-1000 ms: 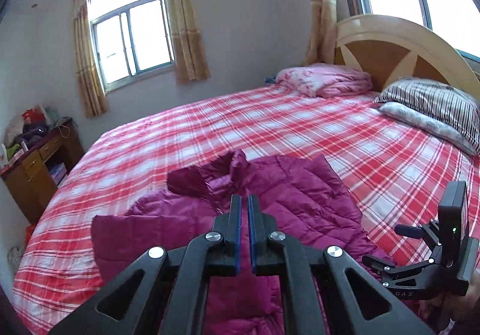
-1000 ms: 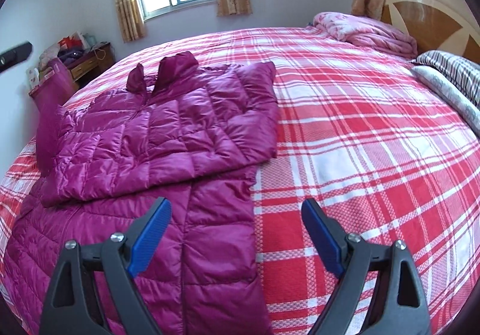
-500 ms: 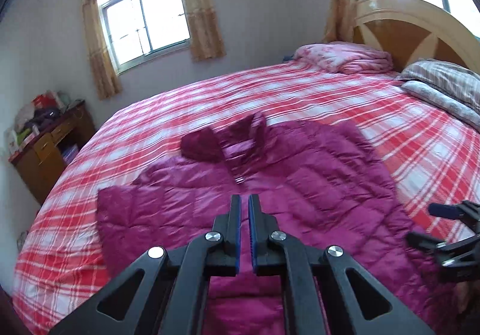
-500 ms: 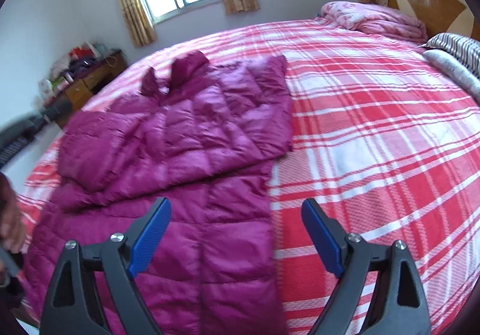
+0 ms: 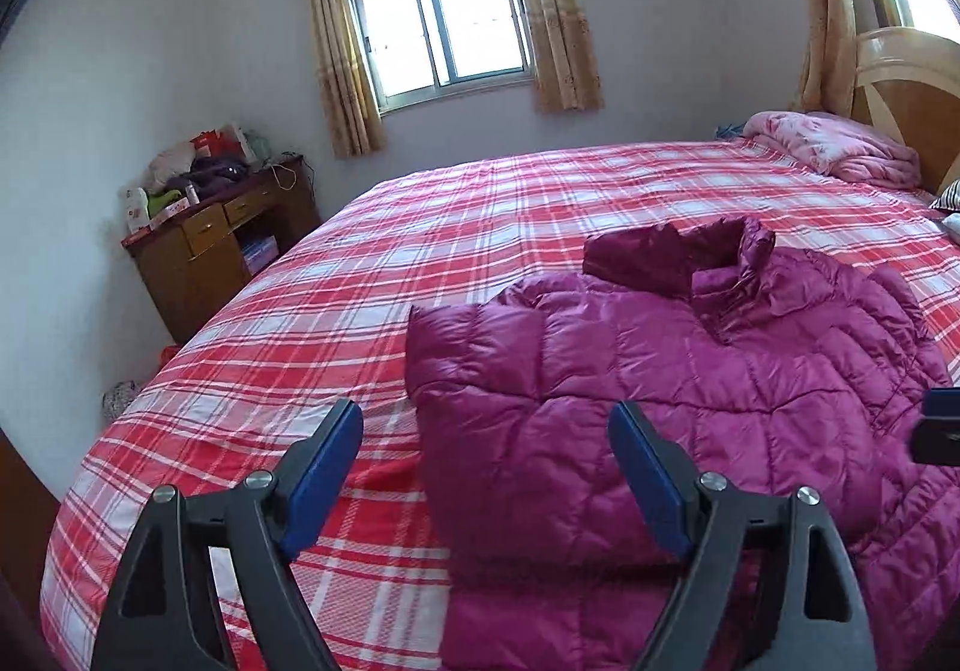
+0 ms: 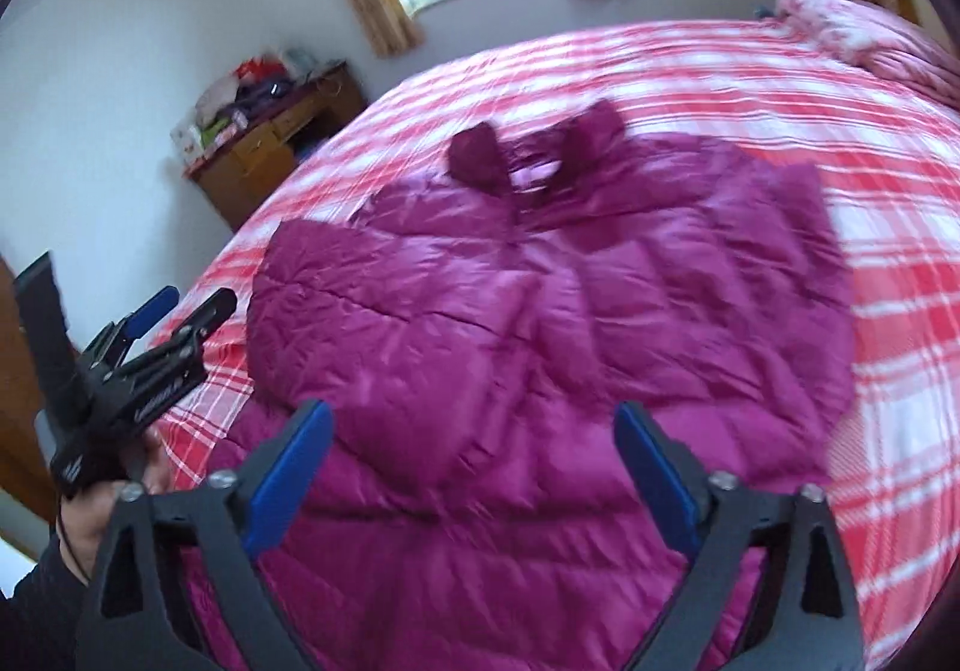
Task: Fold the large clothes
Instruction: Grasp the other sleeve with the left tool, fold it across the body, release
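**Both grippers hovering wide above the magenta jacket**

A magenta quilted jacket [image 5: 708, 383] is lying on the red-and-white plaid bed [image 5: 420, 227], toward the bed's near edge. Its collar [image 5: 672, 257] is pointing away toward the window [image 5: 438, 17], and one sleeve [image 5: 480, 353] is lying folded across the jacket's front, its cuff reaching the jacket's left edge.

The left gripper [image 5: 480, 467] is hanging above the jacket's left border with its jaws opening, the blue pads [image 5: 324, 461] standing well apart and gripping nothing; plaid sheet and the jacket's edge are showing in the gap. In the right wrist view this same gripper [image 6: 174, 311] is appearing left of the jacket, carried by a hand [image 6: 90, 515] in a dark sleeve.

The right gripper [image 6: 474, 467] is pointing down over the jacket's lower middle. Its jaws are closing, yet the pads [image 6: 288, 473] are standing wide, with only jacket fabric lying below them and nothing pinched. That view is blurring.

Beyond the jacket, a folded pink quilt [image 5: 834, 149] is resting by the wooden headboard [image 5: 906, 89]. Left of the bed, a cluttered wooden desk [image 5: 210, 239] is standing against the wall.
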{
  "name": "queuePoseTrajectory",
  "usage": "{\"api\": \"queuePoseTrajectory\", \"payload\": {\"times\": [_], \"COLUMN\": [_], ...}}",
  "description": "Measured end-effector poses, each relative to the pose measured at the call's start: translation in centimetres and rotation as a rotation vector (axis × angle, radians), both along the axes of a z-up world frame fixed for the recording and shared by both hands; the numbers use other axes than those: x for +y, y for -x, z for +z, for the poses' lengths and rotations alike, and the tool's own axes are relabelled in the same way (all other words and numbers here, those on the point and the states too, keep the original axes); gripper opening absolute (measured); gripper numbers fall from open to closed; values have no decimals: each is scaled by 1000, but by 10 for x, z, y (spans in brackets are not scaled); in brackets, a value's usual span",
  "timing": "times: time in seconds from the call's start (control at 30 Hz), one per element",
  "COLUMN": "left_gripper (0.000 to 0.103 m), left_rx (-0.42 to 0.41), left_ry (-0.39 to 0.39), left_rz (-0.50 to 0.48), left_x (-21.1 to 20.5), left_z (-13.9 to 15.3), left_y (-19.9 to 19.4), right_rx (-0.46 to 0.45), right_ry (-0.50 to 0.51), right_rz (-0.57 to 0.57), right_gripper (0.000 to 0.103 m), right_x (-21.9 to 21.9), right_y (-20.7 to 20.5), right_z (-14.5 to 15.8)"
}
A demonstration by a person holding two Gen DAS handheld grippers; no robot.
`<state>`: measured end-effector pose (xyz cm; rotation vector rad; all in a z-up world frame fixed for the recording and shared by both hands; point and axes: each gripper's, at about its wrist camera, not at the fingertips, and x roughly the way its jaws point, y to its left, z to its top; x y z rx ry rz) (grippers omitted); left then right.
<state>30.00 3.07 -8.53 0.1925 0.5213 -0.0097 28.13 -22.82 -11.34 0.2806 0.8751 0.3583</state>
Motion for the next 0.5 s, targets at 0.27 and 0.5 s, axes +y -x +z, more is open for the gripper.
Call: {"api": "queuePoseTrajectory", "payload": {"times": [0.27,0.5], "left_gripper": [85,85], "left_rx": [43,99], "left_ry": [42,88], "left_rz": [58,61], "left_x": [32,38], "left_z": [-8,-20], "left_y": [-15,-21], "right_rx": [55,-1], "right_ry": [41,192], "right_rz": [22,-55], "right_gripper": [16,14], "right_x": [18,-8], "right_y": [-10,14], "right_z": [-21,-13]}}
